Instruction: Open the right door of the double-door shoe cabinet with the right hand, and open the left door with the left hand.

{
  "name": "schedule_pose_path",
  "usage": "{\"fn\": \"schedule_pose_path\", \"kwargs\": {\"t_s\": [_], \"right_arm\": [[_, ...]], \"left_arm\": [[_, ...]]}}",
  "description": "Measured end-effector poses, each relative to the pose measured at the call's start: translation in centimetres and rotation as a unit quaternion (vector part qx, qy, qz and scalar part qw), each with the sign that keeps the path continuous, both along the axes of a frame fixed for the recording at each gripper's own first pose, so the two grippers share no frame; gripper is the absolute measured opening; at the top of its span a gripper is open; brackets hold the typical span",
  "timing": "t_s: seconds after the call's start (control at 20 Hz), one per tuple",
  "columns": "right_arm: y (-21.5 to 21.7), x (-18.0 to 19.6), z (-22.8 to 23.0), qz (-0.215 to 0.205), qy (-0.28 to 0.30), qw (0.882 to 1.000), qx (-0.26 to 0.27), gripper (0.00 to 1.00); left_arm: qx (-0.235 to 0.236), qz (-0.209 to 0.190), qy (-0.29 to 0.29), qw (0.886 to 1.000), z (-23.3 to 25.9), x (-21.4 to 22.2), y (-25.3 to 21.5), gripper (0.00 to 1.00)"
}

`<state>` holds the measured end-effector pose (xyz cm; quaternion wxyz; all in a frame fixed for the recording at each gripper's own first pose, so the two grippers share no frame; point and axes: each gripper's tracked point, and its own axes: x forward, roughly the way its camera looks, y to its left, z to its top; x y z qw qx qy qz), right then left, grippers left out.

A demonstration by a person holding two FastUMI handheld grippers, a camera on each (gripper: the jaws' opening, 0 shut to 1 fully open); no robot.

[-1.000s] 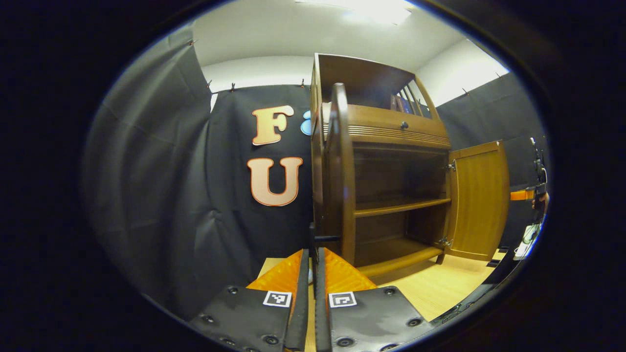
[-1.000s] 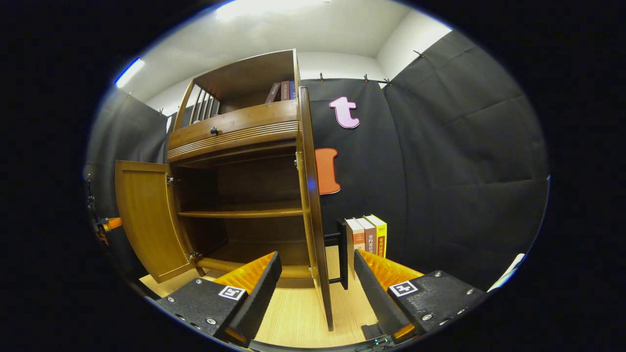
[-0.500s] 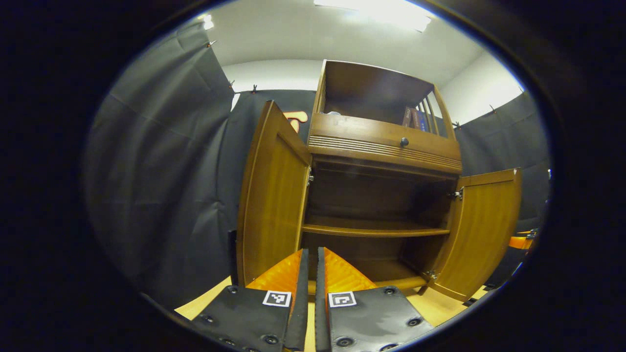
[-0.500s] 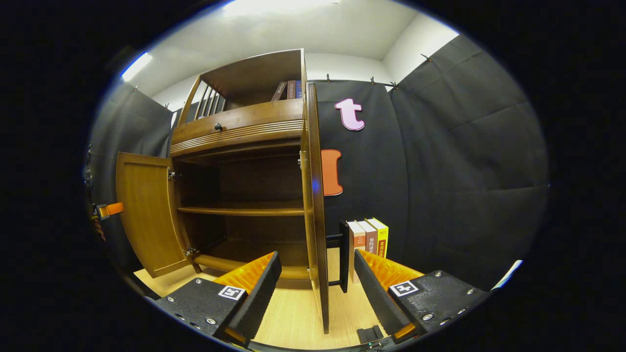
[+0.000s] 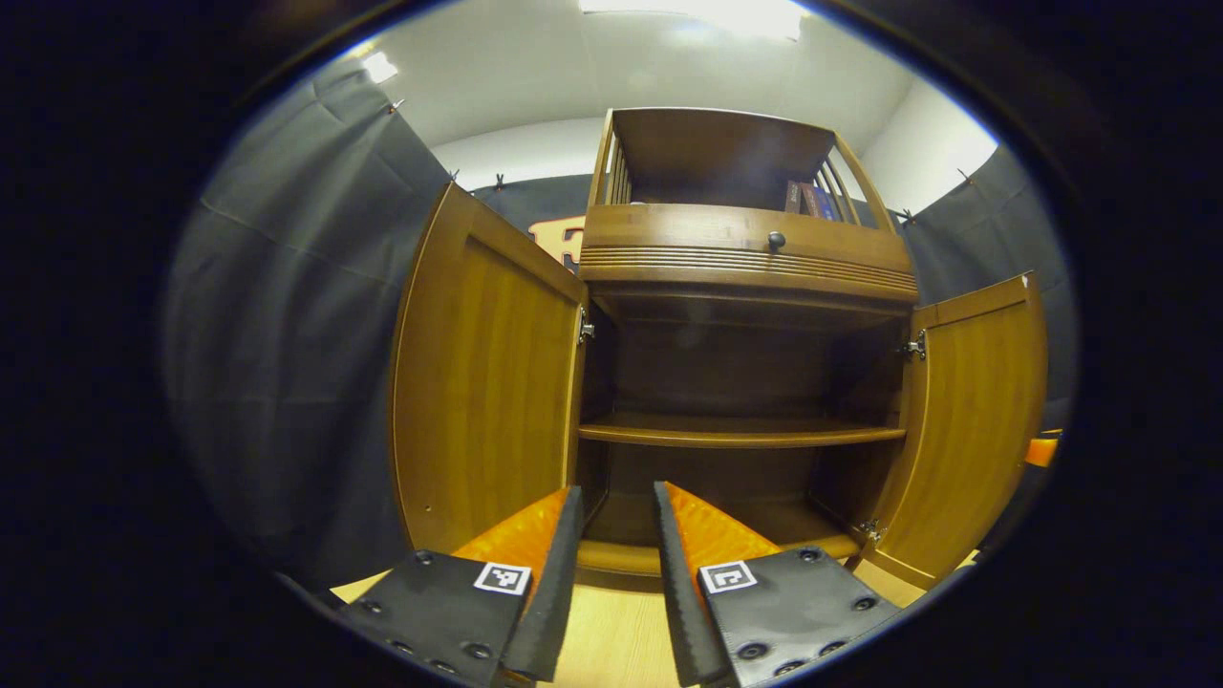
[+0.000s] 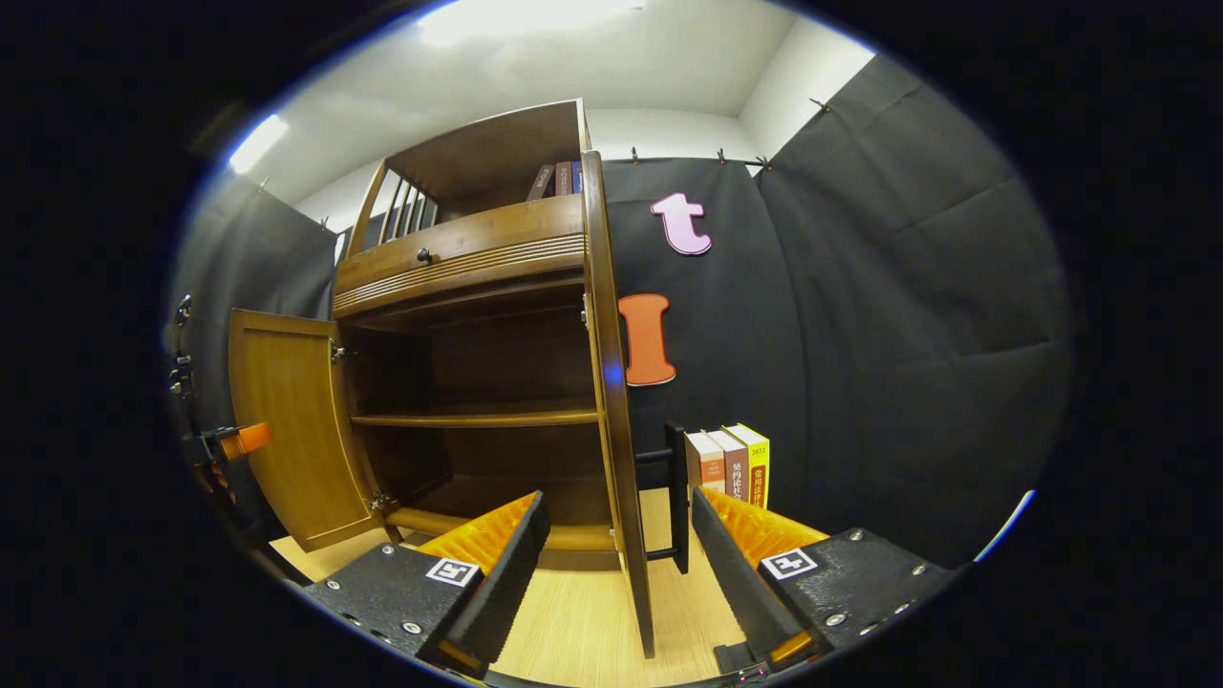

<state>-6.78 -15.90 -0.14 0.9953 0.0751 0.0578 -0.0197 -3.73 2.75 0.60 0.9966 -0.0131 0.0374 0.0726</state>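
Observation:
The wooden shoe cabinet (image 5: 745,258) faces me in the left gripper view with both doors swung out. Its left door (image 5: 482,382) stands wide at the left, its right door (image 5: 975,430) at the right, and the inner shelf (image 5: 740,435) is bare. My left gripper (image 5: 611,564) is open, low in front of the cabinet's base, touching nothing. In the right gripper view the right door (image 6: 611,401) is edge-on. My right gripper (image 6: 616,564) is open, its fingers (image 6: 497,564) either side of that edge and apart from it. The left door (image 6: 287,420) stands far left.
Three upright books (image 6: 731,468) lean against a black bookend (image 6: 678,497) just right of the cabinet. More books (image 6: 559,177) sit in the top compartment. A drawer knob (image 5: 776,241) sticks out above the doors. The cabinet stands on a light wooden surface (image 6: 583,621).
My left gripper has opened and swung to face the cabinet's inside, away from the left door's edge. The left door now stands wide. The right gripper has barely moved.

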Motion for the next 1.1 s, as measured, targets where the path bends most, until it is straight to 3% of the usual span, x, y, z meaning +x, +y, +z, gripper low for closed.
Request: {"fn": "schedule_pose_path", "kwargs": {"t_s": [0.15, 0.2, 0.45, 0.5, 0.75, 1.1], "right_arm": [[0.1, 0.0, 0.4, 0.003, -0.004, 1.0, 0.003, 0.92], [0.2, 0.0, 0.5, 0.003, -0.006, 1.0, 0.006, 0.92], [0.5, 0.0, 0.4, 0.006, -0.005, 1.0, 0.003, 0.92], [0.6, 0.0, 0.5, 0.007, -0.005, 1.0, 0.001, 0.92], [0.9, 0.1, 0.7, 0.007, -0.005, 1.0, -0.007, 0.92], [0.7, 0.0, 1.1, 0.0, -0.012, 1.0, 0.003, 0.92]], "left_arm": [[0.004, 0.005, -0.003, 1.0, -0.5, -0.3, -0.2, 0.65], [0.005, 0.004, -0.003, 1.0, -0.6, -0.3, -0.4, 0.75], [0.004, 0.003, 0.001, 1.0, -1.3, -0.3, -0.5, 0.84], [0.005, 0.0, 0.003, 1.0, -1.4, -0.3, -0.7, 0.9], [0.021, -0.013, 0.004, 1.0, -1.6, -0.4, -1.6, 0.98], [0.041, -0.037, -0.013, 0.998, -0.5, -0.4, -3.2, 0.98]]}}
